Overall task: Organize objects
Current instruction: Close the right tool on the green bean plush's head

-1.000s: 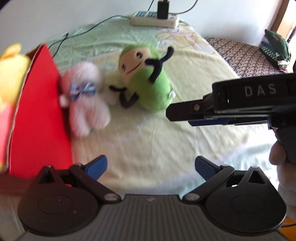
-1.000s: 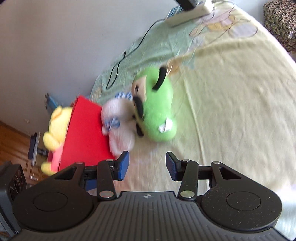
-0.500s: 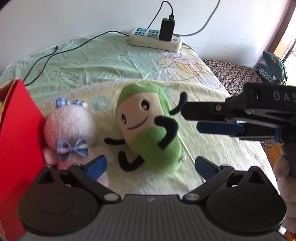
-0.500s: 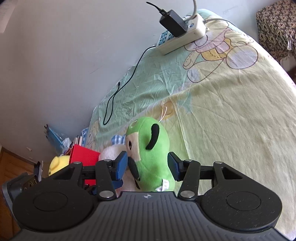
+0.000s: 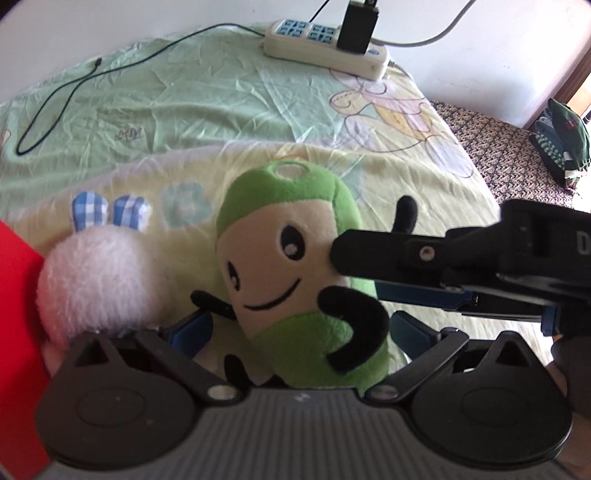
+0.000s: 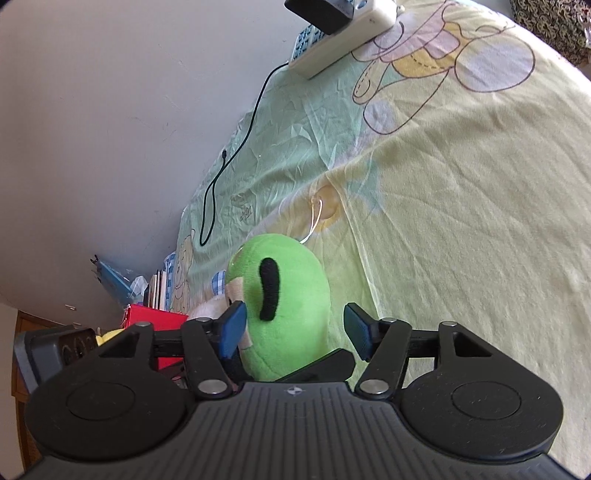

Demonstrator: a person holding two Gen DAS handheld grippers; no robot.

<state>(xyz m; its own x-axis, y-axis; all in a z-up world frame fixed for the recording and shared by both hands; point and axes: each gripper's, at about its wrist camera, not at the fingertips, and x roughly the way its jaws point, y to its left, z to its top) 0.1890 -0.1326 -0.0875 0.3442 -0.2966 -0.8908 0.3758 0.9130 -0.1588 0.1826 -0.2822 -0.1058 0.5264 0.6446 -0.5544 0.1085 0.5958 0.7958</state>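
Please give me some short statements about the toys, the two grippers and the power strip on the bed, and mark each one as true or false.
1. The green plush toy lies between the open fingers of the left gripper. True.
2. The right gripper is shut tight on the white plush toy. False: it is open, its fingers on either side of the green toy.
3. A black adapter is plugged into the power strip. True.
4. The white plush toy wears red ears. False: its ears are blue checked.
5. The power strip sits on the floor. False: it lies on the bed sheet, near the wall.
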